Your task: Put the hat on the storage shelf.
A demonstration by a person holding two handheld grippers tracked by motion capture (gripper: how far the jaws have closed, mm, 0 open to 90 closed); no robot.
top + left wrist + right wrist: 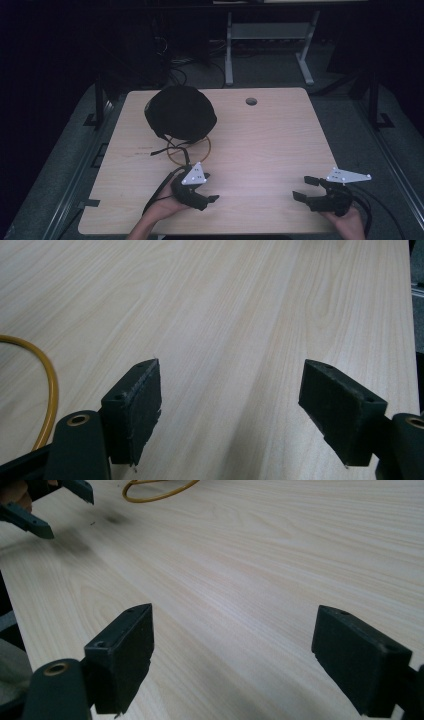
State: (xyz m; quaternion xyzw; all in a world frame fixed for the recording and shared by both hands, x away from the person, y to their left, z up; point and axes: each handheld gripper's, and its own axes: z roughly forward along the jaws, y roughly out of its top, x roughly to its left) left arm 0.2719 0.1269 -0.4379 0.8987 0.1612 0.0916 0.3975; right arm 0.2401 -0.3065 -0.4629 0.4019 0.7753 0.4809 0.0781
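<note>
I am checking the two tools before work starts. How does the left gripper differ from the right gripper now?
The left gripper is near the table's middle, close to the yellow ring and black cap; the right gripper is near the right edge, far from both. The left gripper points right, the right gripper points left. Shared: both are open, hold nothing, and are each held by a hand.

One black helmet point(180, 111), one yellow ring point(189, 150), two tools, one table point(270, 150).
</note>
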